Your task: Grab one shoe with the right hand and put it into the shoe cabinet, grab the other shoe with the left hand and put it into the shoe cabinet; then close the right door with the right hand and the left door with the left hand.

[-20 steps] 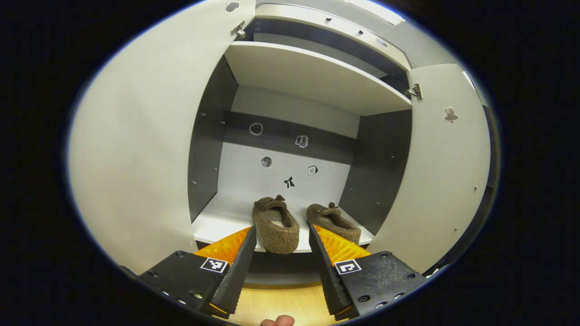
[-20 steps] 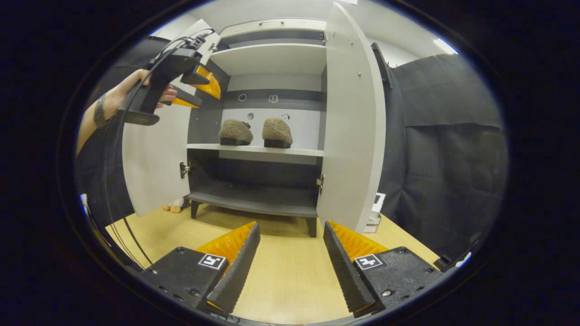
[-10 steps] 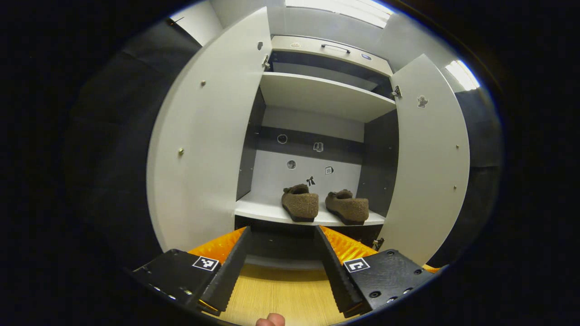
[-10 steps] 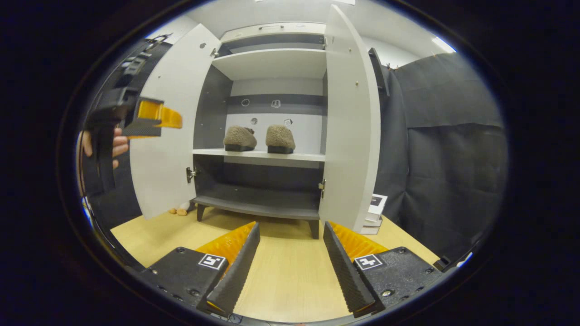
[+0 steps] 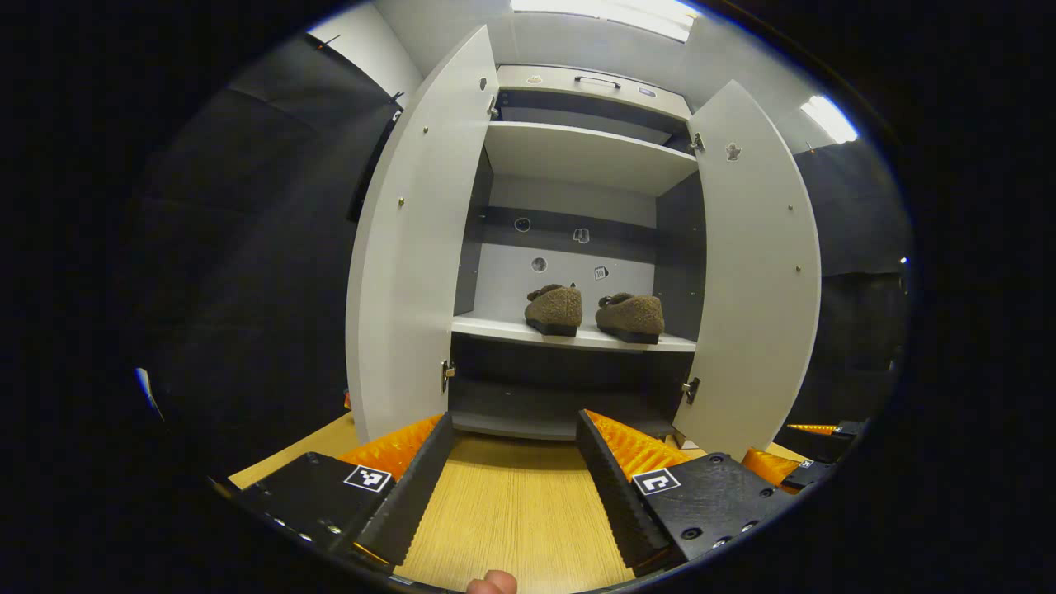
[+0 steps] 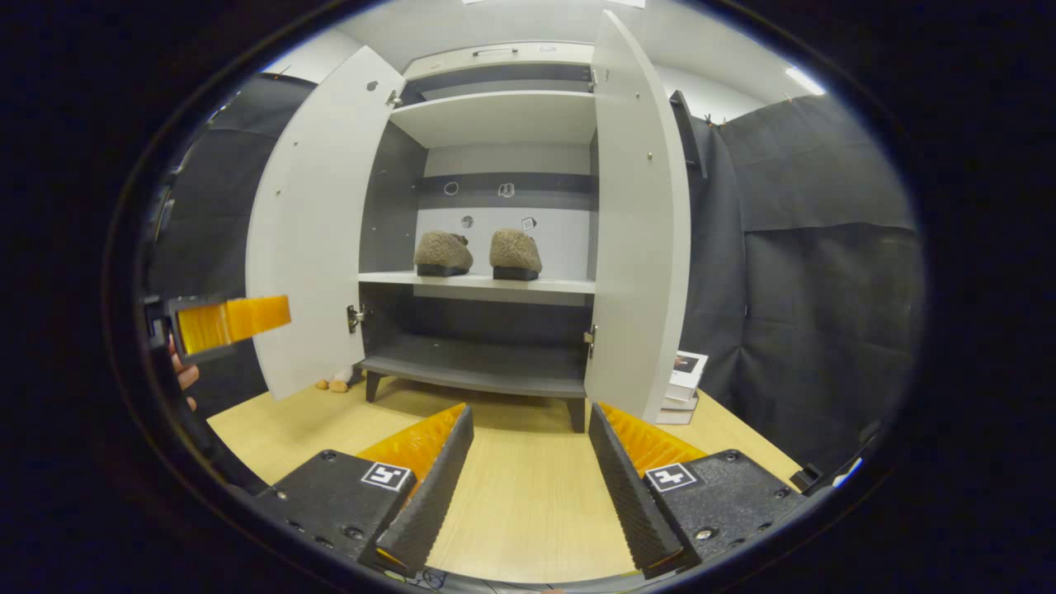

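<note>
Wood-grain floor (image 6: 528, 495) ran under the furniture, pale and bare in foreground of both views. Black cloth wall (image 6: 825, 272) hung at right of right gripper view; same cloth (image 5: 247, 231) at left of left gripper view. Small stack of white boxes or books (image 6: 683, 388) sat on floor against the cloth, approx. 3 items, top one tilted; contents not legible. Small tan/orange objects (image 6: 334, 384) lay on floor at left, partly hidden; type could not be determined. Ceiling light strips (image 5: 610, 10) were lit overhead, second one (image 5: 829, 120) at right.
</note>
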`<state>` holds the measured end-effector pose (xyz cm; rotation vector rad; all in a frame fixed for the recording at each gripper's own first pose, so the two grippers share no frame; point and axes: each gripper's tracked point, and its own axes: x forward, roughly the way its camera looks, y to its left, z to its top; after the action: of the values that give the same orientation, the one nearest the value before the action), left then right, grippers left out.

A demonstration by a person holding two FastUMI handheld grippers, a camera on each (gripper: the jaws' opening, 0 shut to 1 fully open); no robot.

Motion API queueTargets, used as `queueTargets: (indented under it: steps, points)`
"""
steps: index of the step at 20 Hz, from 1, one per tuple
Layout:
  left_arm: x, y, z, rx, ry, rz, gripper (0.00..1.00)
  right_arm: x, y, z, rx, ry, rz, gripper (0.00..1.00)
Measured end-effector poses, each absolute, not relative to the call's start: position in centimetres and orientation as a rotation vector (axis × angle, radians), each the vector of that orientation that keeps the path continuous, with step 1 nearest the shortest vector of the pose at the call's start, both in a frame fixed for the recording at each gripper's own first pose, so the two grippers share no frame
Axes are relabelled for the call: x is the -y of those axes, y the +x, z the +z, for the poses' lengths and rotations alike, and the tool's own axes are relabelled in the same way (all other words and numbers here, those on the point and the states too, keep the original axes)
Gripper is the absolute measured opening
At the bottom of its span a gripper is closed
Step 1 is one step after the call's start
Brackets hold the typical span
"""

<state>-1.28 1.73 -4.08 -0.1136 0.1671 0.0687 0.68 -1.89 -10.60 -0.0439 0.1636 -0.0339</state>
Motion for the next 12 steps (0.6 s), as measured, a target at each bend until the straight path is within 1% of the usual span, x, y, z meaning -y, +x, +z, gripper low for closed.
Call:
queueTargets:
  steps: [2,5,6,11,12]
  points:
    - [-1.5,-1.9,-4.2,-0.163,-0.102,0.073,0.9,2.2,0.4,-10.1,-0.156,-0.029,-0.038,0.88]
    - [-0.8,-2.4,-4.6,-0.167,-0.086,0.06,0.9,3.0,-0.3,-8.1,-0.134,-0.005,-0.051,0.92]
    - [-0.7,-2.4,-4.5,-0.164,-0.082,0.059,0.9,3.4,-0.4,-7.2,-0.119,0.006,-0.057,0.96]
    - [0.1,-2.1,-4.6,-0.165,-0.096,0.038,0.9,6.1,-1.4,-0.2,-0.031,0.04,-0.081,0.99]
    - [0.3,-2.0,-4.3,-0.162,-0.092,0.032,0.9,6.9,-1.5,1.2,-0.012,0.038,-0.084,0.98]
